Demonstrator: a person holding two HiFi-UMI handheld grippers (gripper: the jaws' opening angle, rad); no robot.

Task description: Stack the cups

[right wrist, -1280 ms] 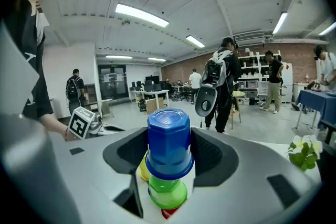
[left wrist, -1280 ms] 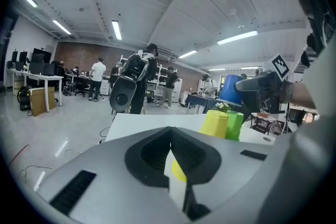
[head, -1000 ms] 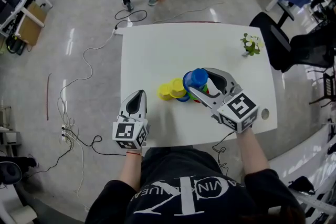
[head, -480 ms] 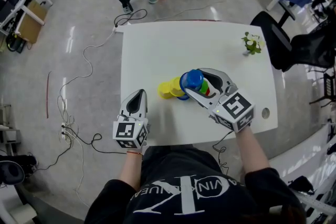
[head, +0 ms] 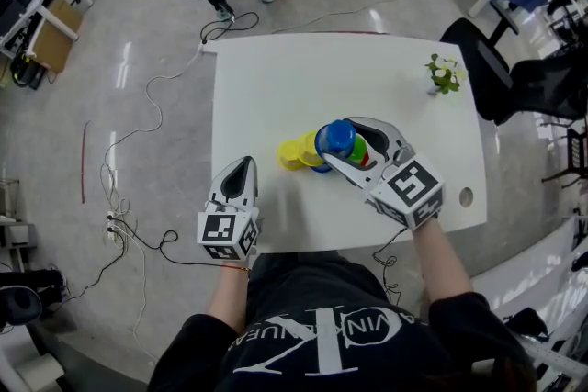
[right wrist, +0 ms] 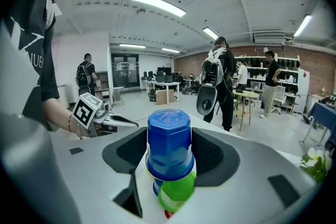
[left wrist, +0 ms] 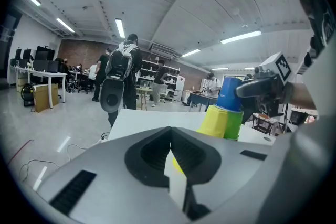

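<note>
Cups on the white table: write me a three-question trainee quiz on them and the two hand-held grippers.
1. True or false: the blue cup stands mouth up.
2. What is between the jaws of the right hand-held gripper? A) the blue cup B) a plate C) nothing
3. Fill in: the jaws of the left hand-held gripper are ___ (open or shut), with nothing between them.

Key: 1 false, its base faces up. 2 A. 3 shut.
</note>
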